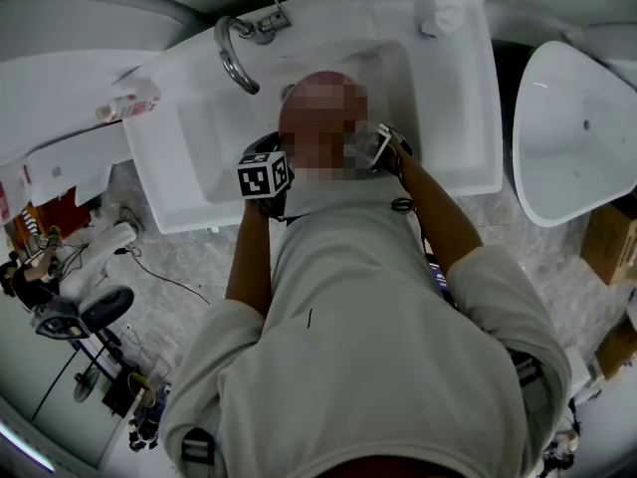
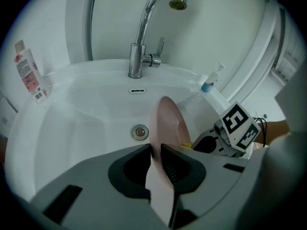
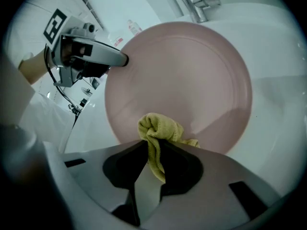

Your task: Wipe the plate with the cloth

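Note:
A pale pink plate [image 3: 182, 80] stands on edge over the white sink basin [image 2: 72, 123]. My left gripper [image 2: 156, 150] is shut on the plate's [image 2: 165, 123] rim. My right gripper [image 3: 154, 145] is shut on a bunched yellow cloth [image 3: 158, 133], which presses on the lower part of the plate's face. In the left gripper view a bit of the cloth [image 2: 186, 144] peeps out behind the plate. From the head view the person's head hides the plate; only the left gripper's marker cube [image 1: 264, 174] and part of the right gripper [image 1: 383, 147] show.
A chrome faucet [image 2: 144, 37] rises at the back of the basin above the drain [image 2: 139, 132]. A bottle [image 2: 29, 75] stands on the left ledge, a small pump dispenser [image 2: 211, 80] on the right. A second white basin [image 1: 572, 132] stands to the right.

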